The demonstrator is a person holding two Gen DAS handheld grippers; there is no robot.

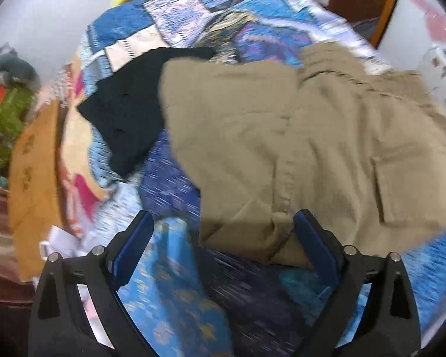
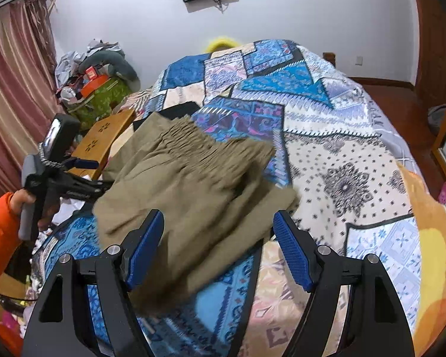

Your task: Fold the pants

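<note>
Left gripper (image 1: 223,247): jaws spread wide, nothing between the pads; hovers over the near edge of the pants, pointing steeply down.
Right gripper (image 2: 218,247): jaws wide apart, empty; pants fabric lies below and ahead of them.
Pants (image 2: 190,184): khaki, lying in loose layers on the patchwork bedspread (image 2: 327,136); elastic waistband on the far side, cargo pocket visible in the left wrist view.
Black garment (image 1: 128,110): partly under the pants' far left edge.
Step in hand: judged as repositioning for the next fold.
Technique: pinch one layered edge per gripper, lift evenly, avoid catching the bedspread or black garment.
</note>
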